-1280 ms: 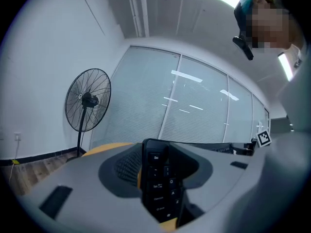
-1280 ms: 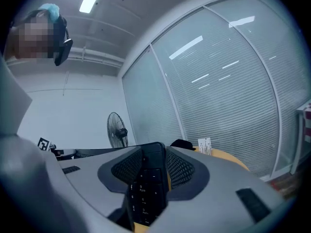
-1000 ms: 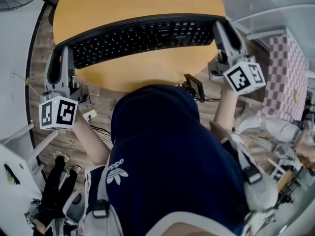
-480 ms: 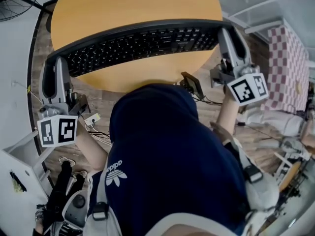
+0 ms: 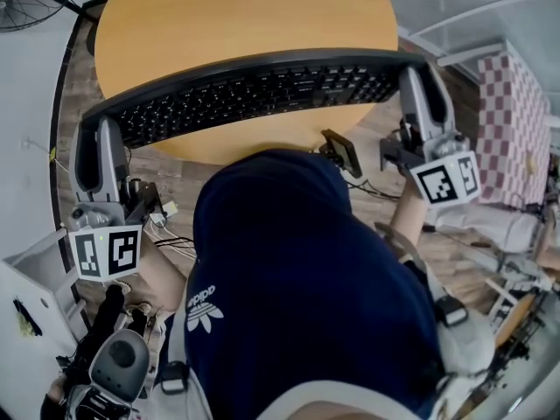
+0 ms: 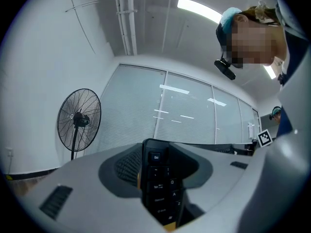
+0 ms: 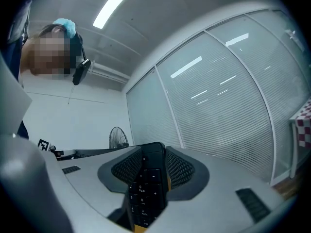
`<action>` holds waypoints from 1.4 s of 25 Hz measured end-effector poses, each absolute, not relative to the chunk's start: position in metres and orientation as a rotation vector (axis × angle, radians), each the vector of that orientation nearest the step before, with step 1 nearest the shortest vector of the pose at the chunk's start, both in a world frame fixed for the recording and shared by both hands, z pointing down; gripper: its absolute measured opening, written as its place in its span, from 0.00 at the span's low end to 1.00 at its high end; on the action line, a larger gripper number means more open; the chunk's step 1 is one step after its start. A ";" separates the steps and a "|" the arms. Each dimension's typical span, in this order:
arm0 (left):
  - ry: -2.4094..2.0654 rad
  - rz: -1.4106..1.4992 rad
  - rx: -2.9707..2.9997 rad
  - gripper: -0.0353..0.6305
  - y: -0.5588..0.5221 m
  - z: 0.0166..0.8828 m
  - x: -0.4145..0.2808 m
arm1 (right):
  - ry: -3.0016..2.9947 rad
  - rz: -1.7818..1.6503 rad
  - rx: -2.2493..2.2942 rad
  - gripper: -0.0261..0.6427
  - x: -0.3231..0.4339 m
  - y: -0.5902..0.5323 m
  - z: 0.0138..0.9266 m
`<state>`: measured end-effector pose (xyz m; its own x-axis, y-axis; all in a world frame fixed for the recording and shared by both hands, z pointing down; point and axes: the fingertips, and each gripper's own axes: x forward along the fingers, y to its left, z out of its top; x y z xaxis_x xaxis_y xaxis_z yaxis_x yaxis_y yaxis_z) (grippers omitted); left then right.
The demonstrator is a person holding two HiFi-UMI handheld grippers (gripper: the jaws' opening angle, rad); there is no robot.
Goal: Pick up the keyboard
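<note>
A long black keyboard point(image 5: 254, 90) hangs in the air above the near edge of the round wooden table point(image 5: 245, 16), held at both ends. My left gripper point(image 5: 96, 134) is shut on its left end point(image 6: 158, 178), where the Esc key column shows between the jaws. At the other side, my right gripper point(image 5: 416, 77) is shut on the number-pad end point(image 7: 146, 183). Both gripper views point upward at walls and ceiling.
A standing fan point(image 6: 77, 120) stands by the white wall at the left. Glass partitions with blinds point(image 7: 228, 96) run behind. A red-checked cloth point(image 5: 512, 129) lies at the right, and cables point(image 5: 171, 230) lie on the wooden floor.
The keyboard, held in both grippers, has risen off the table and come toward the person. Both grippers have shifted down in the head view with it.
</note>
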<state>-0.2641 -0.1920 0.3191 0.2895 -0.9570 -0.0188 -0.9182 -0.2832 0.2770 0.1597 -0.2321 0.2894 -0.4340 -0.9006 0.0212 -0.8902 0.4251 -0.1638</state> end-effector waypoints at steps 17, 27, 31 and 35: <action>-1.751 -0.249 2.325 0.28 -0.189 0.319 -0.264 | 2.625 -0.264 -1.620 0.25 0.160 -0.234 0.294; -1.744 -0.226 2.300 0.28 -0.189 0.318 -0.263 | 2.618 -0.287 -1.629 0.25 0.160 -0.235 0.293; -1.745 -0.215 2.295 0.28 -0.188 0.320 -0.264 | 2.629 -0.296 -1.625 0.25 0.159 -0.236 0.295; -1.747 -0.210 2.296 0.28 -0.189 0.320 -0.264 | 2.635 -0.304 -1.627 0.25 0.159 -0.237 0.296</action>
<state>-0.2636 -0.1891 0.3197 0.2712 -0.9619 0.0356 -0.9262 -0.2507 0.2817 0.1591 -0.2372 0.2962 -0.4531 -0.8881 0.0770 -0.8824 0.4345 -0.1808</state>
